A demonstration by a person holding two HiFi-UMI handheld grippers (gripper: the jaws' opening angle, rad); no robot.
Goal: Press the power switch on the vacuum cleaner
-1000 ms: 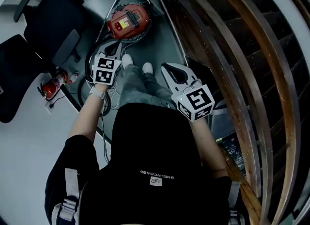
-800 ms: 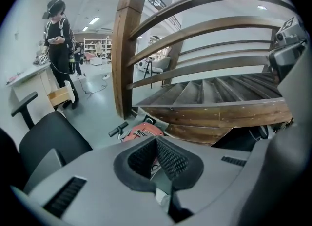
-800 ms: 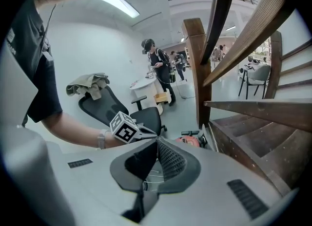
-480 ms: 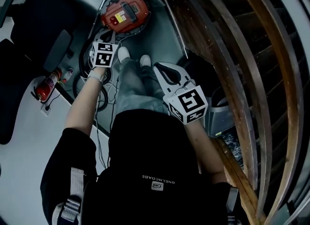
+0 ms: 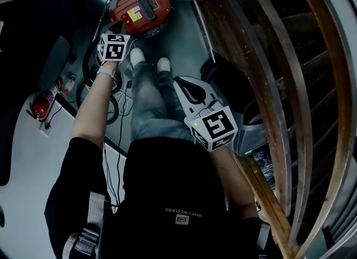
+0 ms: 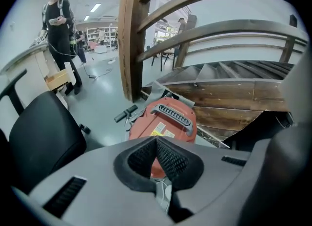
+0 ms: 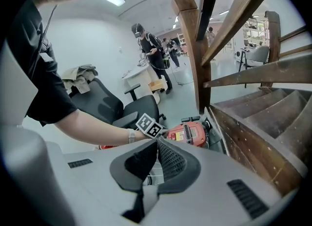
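Just short of the red vacuum cleaner [image 5: 140, 8], your left gripper [image 6: 156, 141] points at its body, jaws clenched together on nothing; contact can't be told. The vacuum cleaner sits on the grey floor, its grey handle [image 6: 174, 116] on top. Your shoes [image 5: 136, 57] stand just beside it. A black hose [image 5: 89, 65] loops near it on the left gripper's side, and the wooden stairs [image 5: 251, 57] flank its other side. Your right gripper [image 7: 157, 143] hangs well back from the vacuum cleaner, jaws also closed and empty.
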